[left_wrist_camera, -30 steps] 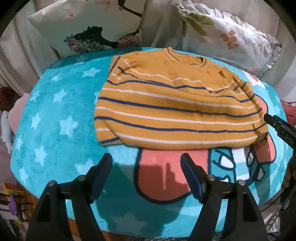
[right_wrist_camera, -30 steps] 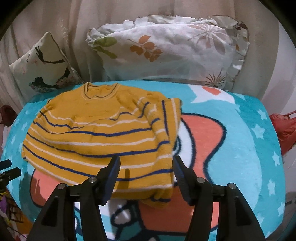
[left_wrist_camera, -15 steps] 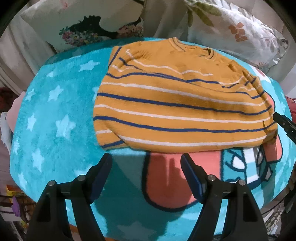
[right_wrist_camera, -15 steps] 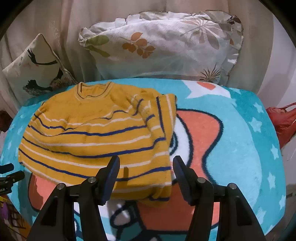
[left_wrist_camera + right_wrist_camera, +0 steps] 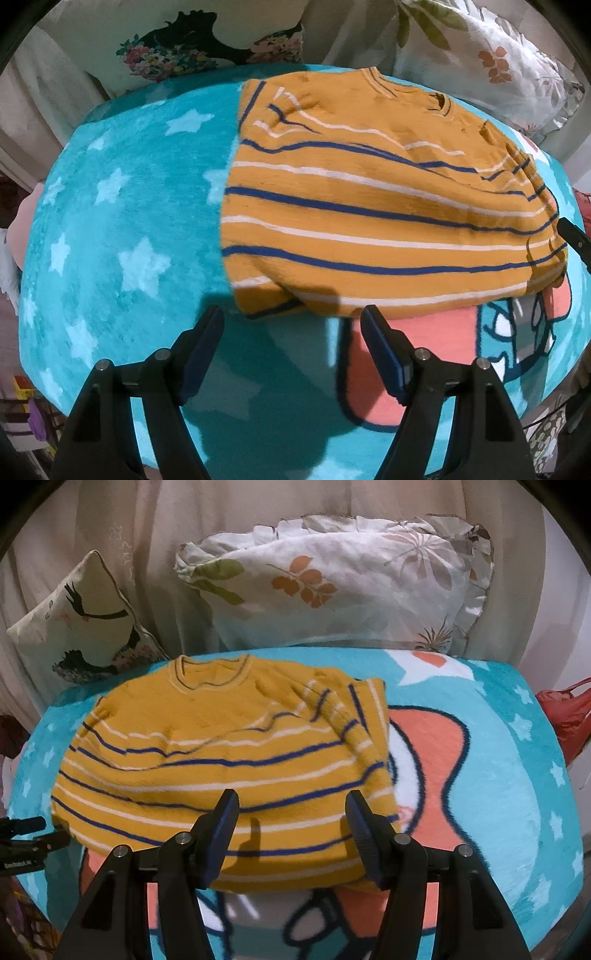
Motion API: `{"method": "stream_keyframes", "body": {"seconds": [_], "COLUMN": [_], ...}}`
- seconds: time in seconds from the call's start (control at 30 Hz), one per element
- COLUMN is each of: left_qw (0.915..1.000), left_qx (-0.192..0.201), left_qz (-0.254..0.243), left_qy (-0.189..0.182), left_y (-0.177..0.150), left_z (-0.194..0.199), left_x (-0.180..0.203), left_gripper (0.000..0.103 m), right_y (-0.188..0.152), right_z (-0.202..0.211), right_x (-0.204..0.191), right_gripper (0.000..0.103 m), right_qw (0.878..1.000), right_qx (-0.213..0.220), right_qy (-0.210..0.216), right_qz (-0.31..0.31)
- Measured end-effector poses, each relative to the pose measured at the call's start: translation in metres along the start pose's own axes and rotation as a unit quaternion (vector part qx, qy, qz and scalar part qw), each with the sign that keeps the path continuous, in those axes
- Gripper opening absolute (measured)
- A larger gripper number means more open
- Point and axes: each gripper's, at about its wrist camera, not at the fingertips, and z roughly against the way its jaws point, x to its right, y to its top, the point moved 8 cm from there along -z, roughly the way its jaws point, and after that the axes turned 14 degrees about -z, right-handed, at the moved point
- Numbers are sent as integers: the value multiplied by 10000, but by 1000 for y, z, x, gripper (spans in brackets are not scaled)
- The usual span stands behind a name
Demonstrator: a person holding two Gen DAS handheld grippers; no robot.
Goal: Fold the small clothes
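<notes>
- Mustard-yellow striped sweater [image 5: 376,221] lies flat on the turquoise star blanket [image 5: 122,206], sleeves already tucked in, neckline at the far end.
- My left gripper [image 5: 291,328] hovers at the near-left hem corner, fingers apart, nothing between them.
- My right gripper [image 5: 291,812] hangs over the near-right hem, fingers apart, gripping nothing.
- Next, I judge: pinch both hem corners and carry them toward the collar.
- Beyond: floral pillow [image 5: 343,587], bird cushion [image 5: 81,627].

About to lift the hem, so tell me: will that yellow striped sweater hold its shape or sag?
The yellow striped sweater will probably sag: it is a soft knit, already rumpled near the neckline. Its folded-in sleeve looks loose and may slip open. The plush blue blanket may drag on it if pushed.
</notes>
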Motion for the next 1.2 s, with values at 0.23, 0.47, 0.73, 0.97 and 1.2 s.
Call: {"method": "stream_keyframes", "body": {"seconds": [0.23,0.47,0.73,0.97,1.2], "left_qw": [10000,10000,9964,9872,9803], "left_qx": [28,46,210,267,330], "left_qz": [-5,61,483,517,471], "left_qy": [38,-20,-660,-1488,-1887], "left_y": [0,3,28,68,110], "left_z": [-2,-8,-23,-48,-63], "left_x": [-21,-42,-72,-77,-76], "left_gripper": [75,75,76,79,80], "right_y": [-13,-30,-63,-102,-136], "right_z": [-7,-8,-14,-18,-32], "right_x": [-29,-70,-124,-190,-245], "right_gripper": [65,65,65,65,65], "right_qw": [9999,9988,9910,9650,9350], "right_qx": [-42,-71,-383,-540,-466], "right_qy": [74,301,652,1036,1223], "right_qz": [53,387,1104,2350,3296]}}
